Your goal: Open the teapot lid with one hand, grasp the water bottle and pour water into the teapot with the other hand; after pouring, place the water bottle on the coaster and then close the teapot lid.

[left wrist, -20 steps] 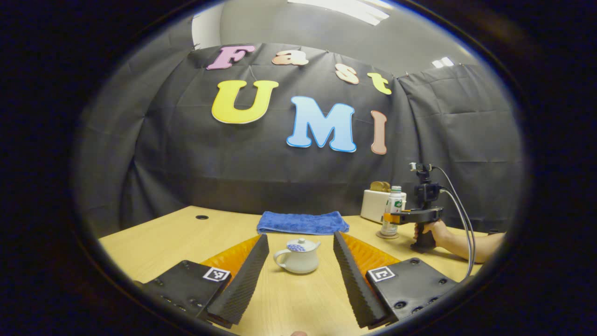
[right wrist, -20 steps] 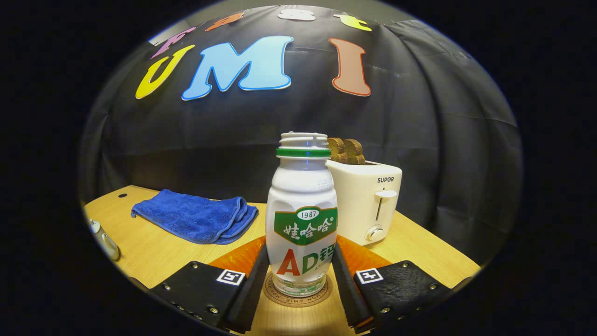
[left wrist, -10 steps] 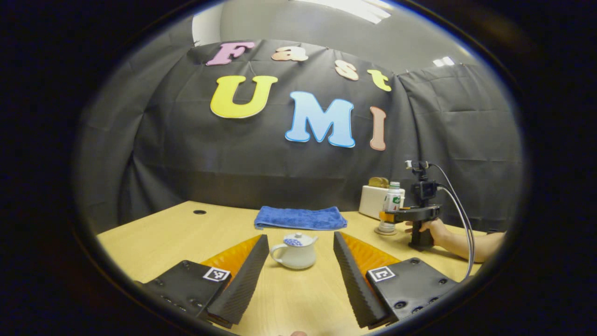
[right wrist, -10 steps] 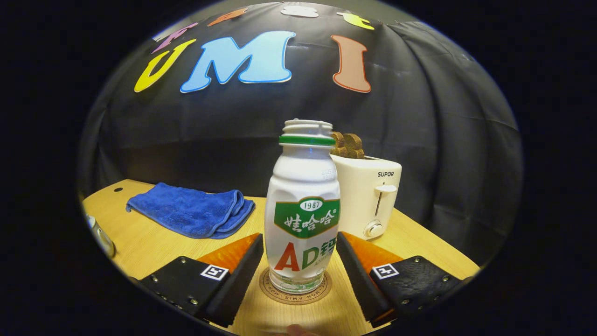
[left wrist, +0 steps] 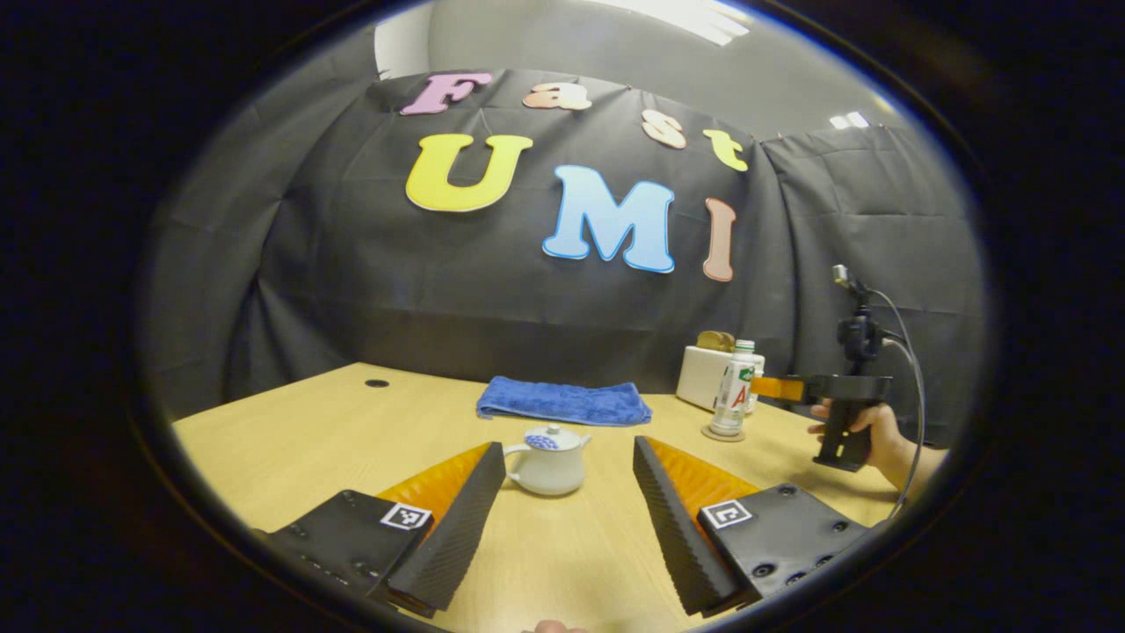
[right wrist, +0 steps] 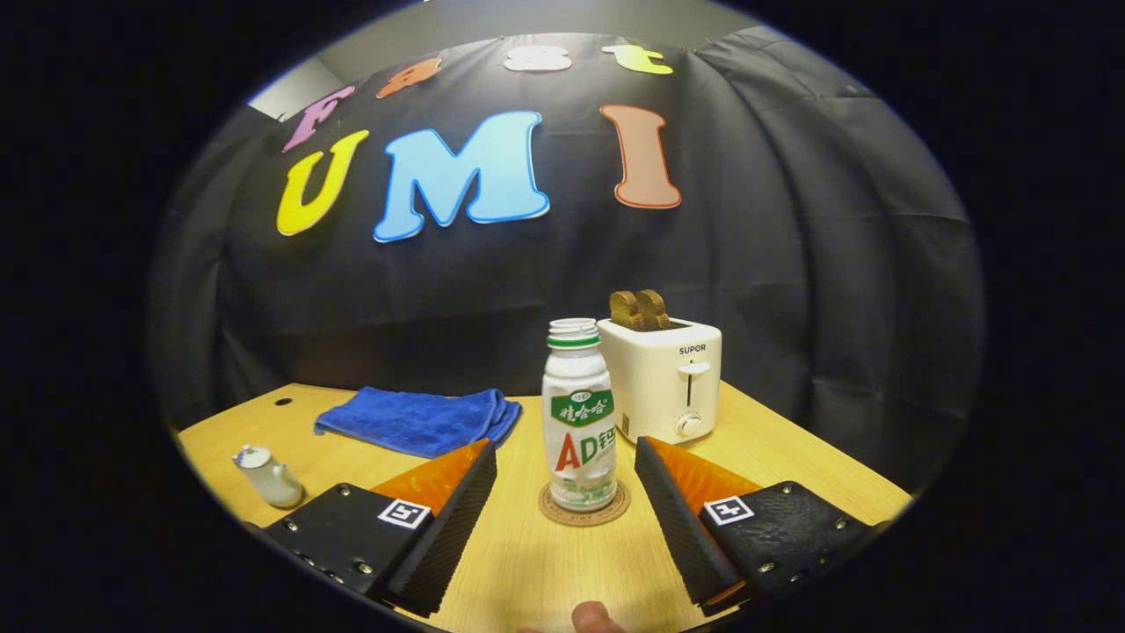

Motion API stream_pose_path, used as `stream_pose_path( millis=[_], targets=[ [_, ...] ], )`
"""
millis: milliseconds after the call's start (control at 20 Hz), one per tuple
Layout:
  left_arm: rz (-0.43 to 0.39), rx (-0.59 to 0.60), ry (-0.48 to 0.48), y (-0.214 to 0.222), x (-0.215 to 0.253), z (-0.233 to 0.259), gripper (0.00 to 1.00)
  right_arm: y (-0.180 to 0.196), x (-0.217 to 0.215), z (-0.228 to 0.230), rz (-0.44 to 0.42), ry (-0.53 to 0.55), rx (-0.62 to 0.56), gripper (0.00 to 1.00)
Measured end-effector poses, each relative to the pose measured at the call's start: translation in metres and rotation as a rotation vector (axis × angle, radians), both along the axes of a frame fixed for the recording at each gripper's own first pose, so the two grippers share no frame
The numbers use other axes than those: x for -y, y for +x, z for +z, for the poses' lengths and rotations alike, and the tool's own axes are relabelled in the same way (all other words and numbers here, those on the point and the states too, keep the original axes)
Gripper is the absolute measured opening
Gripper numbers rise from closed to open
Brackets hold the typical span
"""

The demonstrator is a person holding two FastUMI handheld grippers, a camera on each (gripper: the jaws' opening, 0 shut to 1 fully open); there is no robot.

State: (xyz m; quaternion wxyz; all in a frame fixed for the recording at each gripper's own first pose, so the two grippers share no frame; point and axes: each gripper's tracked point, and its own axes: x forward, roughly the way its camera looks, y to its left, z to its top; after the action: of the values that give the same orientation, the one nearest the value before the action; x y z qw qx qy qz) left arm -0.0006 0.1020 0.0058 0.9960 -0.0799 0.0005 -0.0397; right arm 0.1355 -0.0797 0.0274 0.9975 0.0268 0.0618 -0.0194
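1. Your right gripper (right wrist: 567, 519) has its fingers spread wide with nothing between them. The water bottle (right wrist: 578, 422) stands upright on the coaster (right wrist: 584, 510) ahead of the tips, apart from both fingers.
2. Your left gripper (left wrist: 567, 519) is spread just as wide and holds nothing. The teapot (left wrist: 547, 457) sits on the table (left wrist: 308, 440) beyond the tips, with its lid (left wrist: 547, 438) seated on top.
3. By how things lie, bottle on coaster and lid down, the task looks near its end; I cannot tell whether water is in the pot.
4. The bottle is tall, narrow and uncapped. Swing the right gripper sideways near it and a finger could clip it and knock it over, spilling towards the toaster (right wrist: 668, 378) just behind it or the blue towel (right wrist: 422, 420).
5. The lid's knob is small. If the lid needs reseating, a wide, off-centre approach with the left gripper could push the pot along or tip the lid off.
6. I judge the safest withdrawal to be straight back and level.
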Motion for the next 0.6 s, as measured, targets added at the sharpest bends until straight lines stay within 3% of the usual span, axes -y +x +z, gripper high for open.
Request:
stream_pose_path(
  millis=[150,300,450,600],
  targets=[
    [0.064,0.036,0.056,0.019,0.022,-0.001,0.99,-0.054,-0.038,-0.017,0.037,-0.001,-0.011,0.97],
    [0.069,-0.007,0.085,0.033,0.057,-0.017,0.99,-0.088,-0.077,-0.036,0.083,0.044,-0.023,0.97],
    [0.092,0.003,0.178,0.026,0.081,-0.008,0.99,-0.109,-0.089,-0.039,0.043,-0.009,0.013,0.97],
    [0.101,0.003,0.168,0.018,0.096,-0.013,1.00,-0.127,-0.093,-0.022,0.014,-0.064,0.124,0.98]
  ],
)
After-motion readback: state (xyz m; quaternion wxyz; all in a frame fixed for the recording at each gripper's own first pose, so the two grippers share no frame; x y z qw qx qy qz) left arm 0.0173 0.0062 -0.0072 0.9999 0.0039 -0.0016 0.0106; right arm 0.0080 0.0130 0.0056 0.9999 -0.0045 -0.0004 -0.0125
